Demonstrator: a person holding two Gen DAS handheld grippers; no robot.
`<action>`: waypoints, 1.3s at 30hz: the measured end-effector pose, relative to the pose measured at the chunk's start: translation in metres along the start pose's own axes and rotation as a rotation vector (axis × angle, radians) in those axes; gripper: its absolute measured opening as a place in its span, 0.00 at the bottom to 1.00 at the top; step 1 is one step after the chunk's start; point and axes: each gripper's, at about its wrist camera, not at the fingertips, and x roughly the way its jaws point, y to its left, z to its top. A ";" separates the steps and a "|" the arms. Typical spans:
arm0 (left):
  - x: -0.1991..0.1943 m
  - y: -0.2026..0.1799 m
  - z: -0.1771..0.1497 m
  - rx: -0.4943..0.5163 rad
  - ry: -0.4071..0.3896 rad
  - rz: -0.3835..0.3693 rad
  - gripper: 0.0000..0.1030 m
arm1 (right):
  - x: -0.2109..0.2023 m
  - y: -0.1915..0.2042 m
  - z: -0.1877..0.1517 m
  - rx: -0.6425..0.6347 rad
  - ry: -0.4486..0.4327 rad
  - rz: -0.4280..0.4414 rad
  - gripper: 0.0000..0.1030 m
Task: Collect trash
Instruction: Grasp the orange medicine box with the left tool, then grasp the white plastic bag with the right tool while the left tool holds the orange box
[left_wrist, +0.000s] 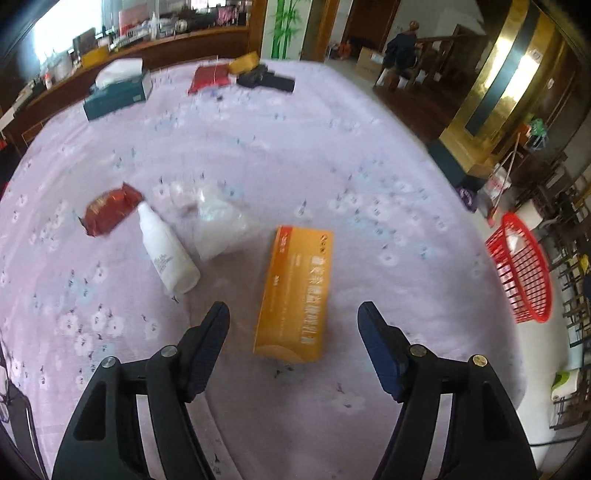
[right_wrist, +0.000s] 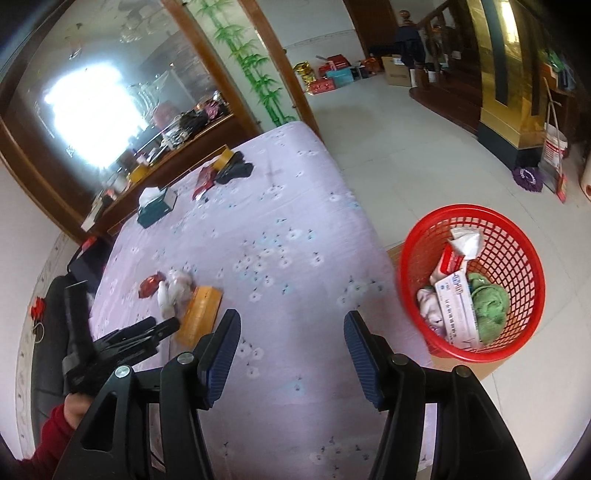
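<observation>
Partly done: the red basket (right_wrist: 476, 280), at 3 o'clock off the bed (right_wrist: 295, 229), already holds several discards. Left gripper (left_wrist: 291, 325) and right gripper (right_wrist: 291, 332) both gape empty; orange box (left_wrist: 295, 291), white bottle (left_wrist: 168, 254), red wrapper (left_wrist: 110, 214) and crumpled plastic (left_wrist: 218, 225) remain.

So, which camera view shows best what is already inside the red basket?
The right wrist view: it looks down into the red basket, showing boxes, paper and something green. The left wrist view shows only its side at the frame edge.
</observation>
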 end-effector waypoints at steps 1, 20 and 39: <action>0.006 -0.003 0.001 0.007 0.012 0.000 0.68 | 0.000 0.002 -0.001 -0.003 0.002 0.000 0.61; 0.045 -0.024 -0.003 0.052 0.008 0.085 0.44 | 0.003 -0.006 -0.002 -0.007 0.034 -0.042 0.61; -0.066 0.076 -0.073 -0.140 -0.142 0.114 0.45 | 0.129 0.130 0.022 -0.276 0.234 0.155 0.61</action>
